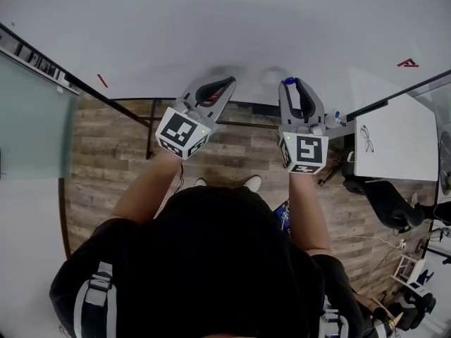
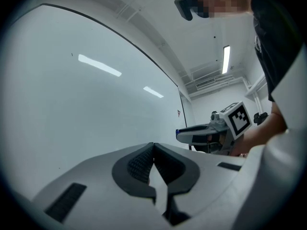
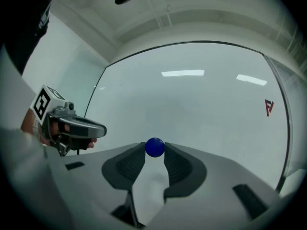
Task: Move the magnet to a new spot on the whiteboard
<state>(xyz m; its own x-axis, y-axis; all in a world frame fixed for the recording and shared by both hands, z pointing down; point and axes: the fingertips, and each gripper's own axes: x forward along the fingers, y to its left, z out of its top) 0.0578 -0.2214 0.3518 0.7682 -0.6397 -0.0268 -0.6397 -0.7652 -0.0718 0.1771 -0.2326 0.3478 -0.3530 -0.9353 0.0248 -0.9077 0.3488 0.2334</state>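
A small round blue magnet (image 3: 154, 147) sits pinched between the tips of my right gripper (image 3: 154, 149), which is shut on it. In the head view the magnet (image 1: 289, 81) shows as a blue dot at that gripper's tip (image 1: 290, 84), low on the whiteboard (image 1: 211, 27). I cannot tell whether the magnet touches the board. My left gripper (image 2: 153, 146) is shut with nothing between its jaws. It hangs beside the right one, at the left in the head view (image 1: 227, 84), also close to the board.
A small red mark (image 3: 268, 107) sits at the whiteboard's right side, and another (image 1: 103, 81) at its lower left. A white desk (image 1: 394, 143) with glasses (image 1: 367, 138) and a black chair (image 1: 384, 199) stand to my right. A glass panel (image 1: 32, 118) is to my left.
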